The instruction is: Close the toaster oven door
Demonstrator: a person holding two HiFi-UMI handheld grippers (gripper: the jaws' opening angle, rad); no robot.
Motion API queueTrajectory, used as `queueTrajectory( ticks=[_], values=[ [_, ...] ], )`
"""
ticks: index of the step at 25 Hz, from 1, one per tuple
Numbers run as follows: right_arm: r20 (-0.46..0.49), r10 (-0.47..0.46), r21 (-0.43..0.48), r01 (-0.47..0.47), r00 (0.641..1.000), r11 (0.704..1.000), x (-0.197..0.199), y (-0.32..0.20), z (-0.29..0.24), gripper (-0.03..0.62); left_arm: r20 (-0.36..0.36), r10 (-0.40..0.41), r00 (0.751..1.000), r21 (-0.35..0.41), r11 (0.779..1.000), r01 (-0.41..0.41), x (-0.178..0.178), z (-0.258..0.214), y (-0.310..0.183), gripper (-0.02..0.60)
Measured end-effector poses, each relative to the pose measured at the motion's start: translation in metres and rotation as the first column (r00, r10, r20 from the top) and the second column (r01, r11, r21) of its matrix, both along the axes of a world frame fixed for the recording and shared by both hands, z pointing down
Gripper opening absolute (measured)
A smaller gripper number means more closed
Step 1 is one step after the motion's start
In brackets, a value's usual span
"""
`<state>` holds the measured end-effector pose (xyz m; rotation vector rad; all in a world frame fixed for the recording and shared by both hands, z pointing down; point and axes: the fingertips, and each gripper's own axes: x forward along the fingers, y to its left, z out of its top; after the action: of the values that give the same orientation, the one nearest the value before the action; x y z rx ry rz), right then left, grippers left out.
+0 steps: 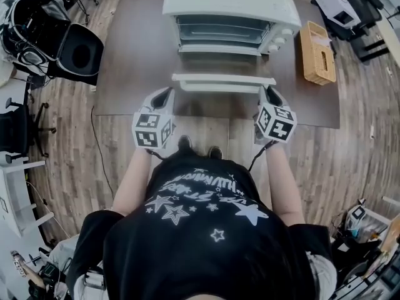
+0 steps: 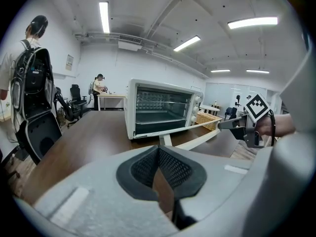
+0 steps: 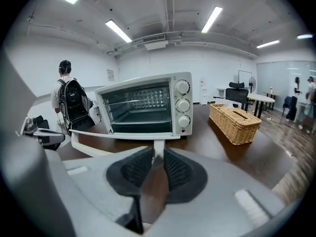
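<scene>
Toaster oven (image 1: 231,5) at the far edge of the table (image 1: 125,74), door folded down open.
Right gripper (image 3: 154,153) pinching the right post of the door handle (image 1: 224,81); left gripper (image 2: 159,148) pressed together (nothing between) near its left end.

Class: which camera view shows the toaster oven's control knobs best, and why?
The right gripper view: the three control knobs face the camera, stacked beside the open toaster oven. The head view shows them small, from above; the left gripper view sees them obliquely at the oven's far end.
</scene>
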<state>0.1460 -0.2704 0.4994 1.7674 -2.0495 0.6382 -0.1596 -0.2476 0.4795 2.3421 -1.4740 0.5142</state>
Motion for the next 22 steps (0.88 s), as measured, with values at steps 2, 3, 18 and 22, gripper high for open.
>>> queueTrajectory(
  ticks=[2,3,18,22],
  values=[
    [0.002,0.01,0.015,-0.01,1.0,1.0,0.0,-0.003,-0.007,0.08,-0.005,0.009,1.0,0.004,1.0,-0.009,-0.002,-0.001,-0.005,0.009],
    [0.004,0.015,0.021,-0.015,1.0,1.0,0.0,-0.005,-0.009,0.08,-0.008,0.013,1.0,0.006,1.0,-0.012,-0.003,-0.001,-0.007,0.009],
    [-0.004,0.069,0.121,-0.068,0.998,0.99,0.001,-0.028,-0.045,0.08,-0.022,0.048,0.999,0.032,0.998,-0.047,-0.008,-0.009,-0.033,0.009],
    [0.001,0.08,0.141,-0.079,0.997,0.987,0.001,-0.035,-0.055,0.08,-0.027,0.054,0.998,0.043,0.998,-0.053,-0.008,-0.012,-0.041,0.009]
  ],
)
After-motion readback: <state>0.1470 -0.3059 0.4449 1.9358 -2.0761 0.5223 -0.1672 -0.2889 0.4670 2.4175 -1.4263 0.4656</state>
